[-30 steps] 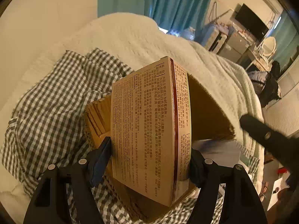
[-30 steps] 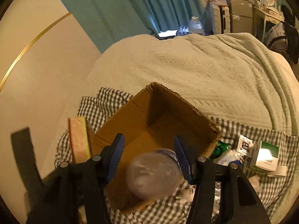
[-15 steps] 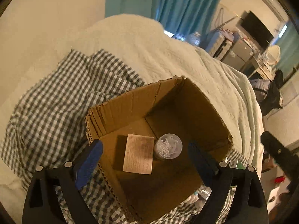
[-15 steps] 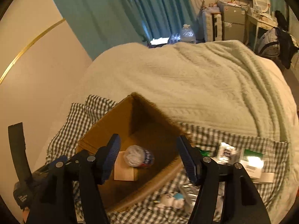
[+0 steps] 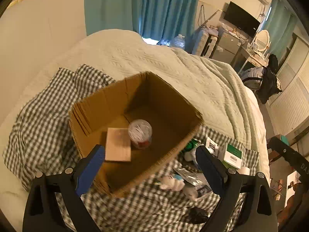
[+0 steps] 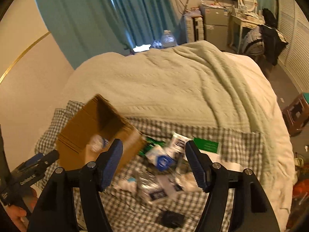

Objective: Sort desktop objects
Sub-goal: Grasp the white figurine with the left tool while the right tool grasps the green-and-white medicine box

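An open cardboard box (image 5: 90,108) sits on a checked cloth on the bed. Inside it lie a tan printed carton (image 5: 118,144) and a clear round jar (image 5: 140,133). My left gripper (image 5: 150,161) is open and empty above the box's near side. My right gripper (image 6: 156,162) is open and empty above a pile of small items (image 6: 164,160) to the right of the box (image 6: 81,133). The pile holds a green-and-white box (image 5: 232,154), white packets and foil sachets. The left gripper's body shows in the right wrist view at lower left.
A checked cloth (image 5: 40,123) lies over a pale knitted blanket (image 5: 173,65). A black object (image 6: 172,218) lies on the cloth near me. A wall and teal curtains stand behind the bed; furniture stands at the far right.
My left gripper let go of the tan carton and my right let go of the jar; both now lie in the box. Both grippers opened and pulled back, the right swinging toward the pile.
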`<state>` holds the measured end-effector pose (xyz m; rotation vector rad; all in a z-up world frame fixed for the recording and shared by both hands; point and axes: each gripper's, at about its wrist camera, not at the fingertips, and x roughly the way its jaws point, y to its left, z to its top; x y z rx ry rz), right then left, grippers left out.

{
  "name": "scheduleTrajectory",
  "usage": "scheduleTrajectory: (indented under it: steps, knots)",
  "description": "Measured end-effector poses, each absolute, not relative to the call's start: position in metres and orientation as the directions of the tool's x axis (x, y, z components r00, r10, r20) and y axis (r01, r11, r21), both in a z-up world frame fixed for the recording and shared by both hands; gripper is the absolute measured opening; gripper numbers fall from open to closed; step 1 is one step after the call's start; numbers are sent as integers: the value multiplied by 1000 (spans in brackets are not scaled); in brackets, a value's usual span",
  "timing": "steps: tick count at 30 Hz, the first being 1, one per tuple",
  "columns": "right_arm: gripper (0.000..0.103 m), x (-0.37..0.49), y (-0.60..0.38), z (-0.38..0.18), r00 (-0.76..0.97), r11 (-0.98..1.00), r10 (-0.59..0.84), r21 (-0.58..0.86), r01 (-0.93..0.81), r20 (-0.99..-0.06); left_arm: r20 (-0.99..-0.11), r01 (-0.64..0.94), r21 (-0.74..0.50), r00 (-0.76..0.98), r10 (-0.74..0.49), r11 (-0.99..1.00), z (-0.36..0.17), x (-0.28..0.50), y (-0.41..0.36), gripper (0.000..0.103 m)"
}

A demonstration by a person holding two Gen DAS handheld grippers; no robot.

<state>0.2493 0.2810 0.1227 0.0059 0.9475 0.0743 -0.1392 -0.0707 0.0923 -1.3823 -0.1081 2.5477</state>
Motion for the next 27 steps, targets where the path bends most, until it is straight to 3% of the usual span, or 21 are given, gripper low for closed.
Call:
scheduleTrajectory:
  steps: [3, 10, 11, 17, 20, 25, 27]
  knots:
    - [68, 238, 265, 117, 567, 999, 39, 14, -49, -823, -819, -201, -178, -513, 259, -963, 72, -119, -53, 98]
    - [72, 236, 231, 97, 548, 996, -59, -83, -20, -834, -845, -289, 1, -512, 154, -957, 10, -90, -19, 98]
    - [72, 234, 226, 95, 538, 993, -115, -82, 85, -835, -854, -288, 2, -499, 148, -958, -3, -88, -18, 98]
    - [72, 250, 198, 69, 474, 985, -54, 32, 171, -879, -889, -262, -36, -432, 151, -964, -55, -80, -12, 98]
    - [73, 256, 200, 57, 445, 978, -85, 10, 206, -892, -891, -266, -32, -430, 148, -964, -71, -79, -5, 98]
    - [82, 268, 195, 33, 390, 959, -135, -22, 283, -911, -875, -294, 19, -467, 126, -956, -88, -80, 9, 98]
    - [91, 274, 191, 22, 357, 946, -153, -32, 321, -922, -875, -299, 31, -469, 119, -954, -94, -84, 13, 98]
